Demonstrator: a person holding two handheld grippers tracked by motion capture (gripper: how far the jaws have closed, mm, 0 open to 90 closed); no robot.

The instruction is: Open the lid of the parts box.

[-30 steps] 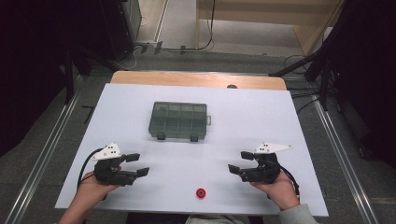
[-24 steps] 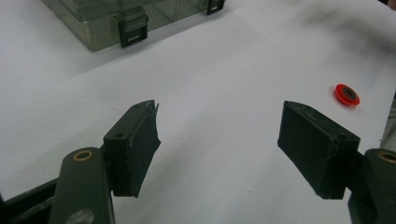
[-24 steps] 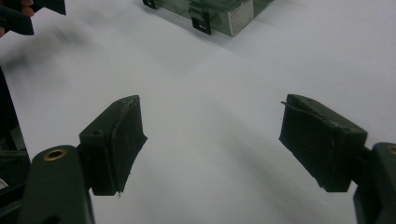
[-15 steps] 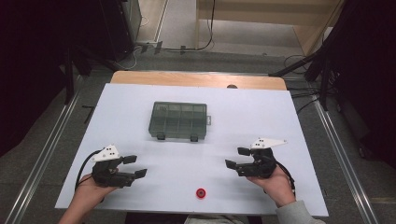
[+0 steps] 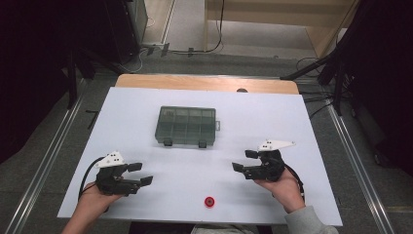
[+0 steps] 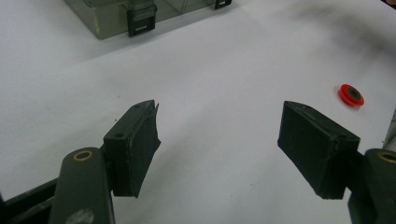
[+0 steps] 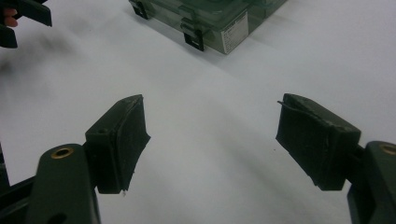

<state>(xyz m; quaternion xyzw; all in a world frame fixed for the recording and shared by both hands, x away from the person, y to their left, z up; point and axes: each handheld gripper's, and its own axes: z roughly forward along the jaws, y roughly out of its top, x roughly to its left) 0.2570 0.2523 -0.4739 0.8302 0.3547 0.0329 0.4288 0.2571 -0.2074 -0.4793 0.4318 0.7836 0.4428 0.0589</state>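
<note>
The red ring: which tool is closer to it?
Right, by a little. The red ring lies near the table's front edge; the right tool sits up and right of it, the left tool farther off to its left.

I'm looking at a lab or test room: a white table (image 5: 292,126) framed by metal rails (image 5: 41,170), cables (image 5: 204,51) trailing over grey carpet, dark stands (image 5: 336,73), and wooden furniture (image 5: 263,22) behind.

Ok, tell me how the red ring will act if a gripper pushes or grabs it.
The red ring looks small and flat, so it is probably light and would slide on the smooth white table rather than tip. It lies flat; set on edge, its round shape might roll. It is so low that the jaws may struggle to grip it.
</note>
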